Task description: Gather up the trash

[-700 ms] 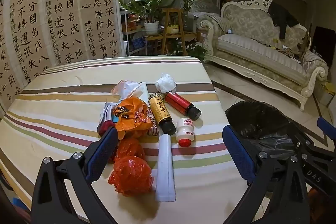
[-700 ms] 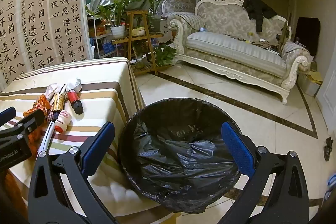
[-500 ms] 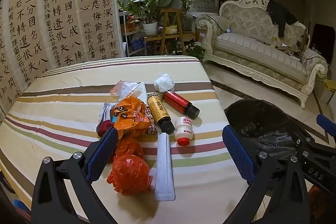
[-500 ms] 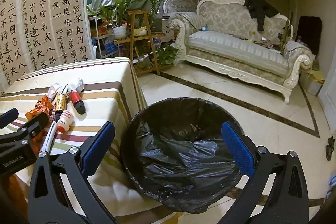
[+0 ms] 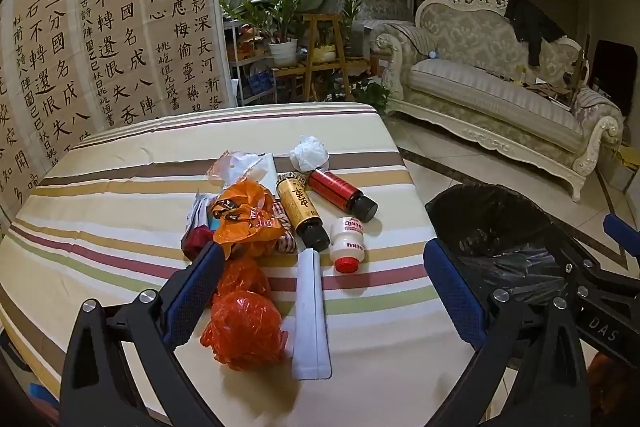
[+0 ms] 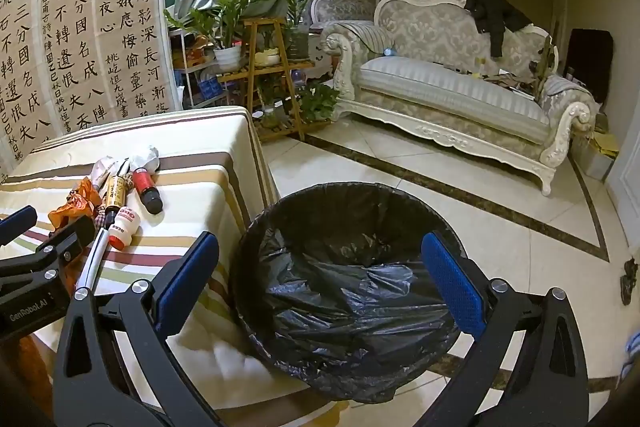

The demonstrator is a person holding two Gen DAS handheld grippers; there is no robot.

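Left tool [image 5: 320, 291] wide, tilted down over table trash [image 5: 244, 323], right tool [image 6: 320, 283] wide above bin [image 6: 352, 291]

Glossy crinkled black bin liner [image 6: 352, 291]

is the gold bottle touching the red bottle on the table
Apart. The left wrist view shows a strip of striped cloth between the gold bottle and the red bottle along their whole length.
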